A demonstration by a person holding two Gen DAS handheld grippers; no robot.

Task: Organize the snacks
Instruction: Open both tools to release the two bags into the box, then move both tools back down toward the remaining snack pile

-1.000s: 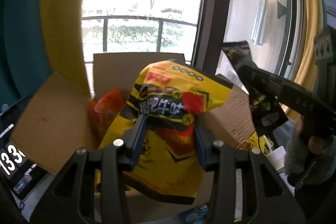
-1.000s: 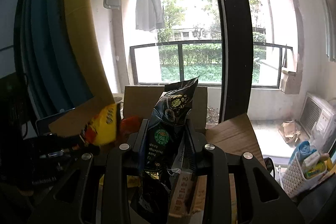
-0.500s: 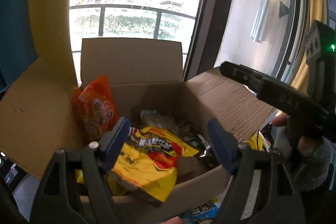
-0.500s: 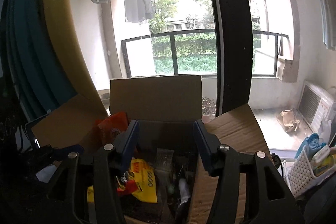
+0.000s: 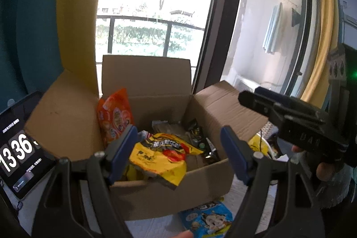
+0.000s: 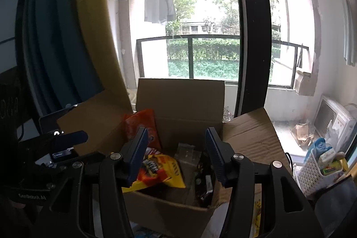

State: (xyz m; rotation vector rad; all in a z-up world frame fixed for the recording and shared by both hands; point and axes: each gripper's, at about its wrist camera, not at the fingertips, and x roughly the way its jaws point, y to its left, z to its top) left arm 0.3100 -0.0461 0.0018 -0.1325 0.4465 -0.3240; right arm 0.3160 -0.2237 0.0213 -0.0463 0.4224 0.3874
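Note:
An open cardboard box [image 5: 156, 193] [image 6: 178, 102] stands in front of both grippers. Inside it lie a yellow snack bag [image 5: 160, 153] [image 6: 165, 173], an orange bag [image 5: 115, 117] [image 6: 141, 124] leaning on the left wall, and dark packets [image 5: 196, 133] [image 6: 204, 173] at the right. My left gripper [image 5: 178, 155] is open and empty, just in front of the box's near wall. My right gripper [image 6: 176, 155] is open and empty too, above the box's near edge. The right gripper also shows at the right of the left wrist view [image 5: 290, 117].
A blue snack packet [image 5: 207, 219] lies on the table before the box. A tablet with a clock [image 5: 17, 153] stands at left. A white basket [image 6: 321, 168] with items sits at right. A glass door and balcony lie behind the box.
Both grippers opened and dropped their bags into the box: the yellow bag from the left, the dark packet from the right. Both hands then drew back from the box.

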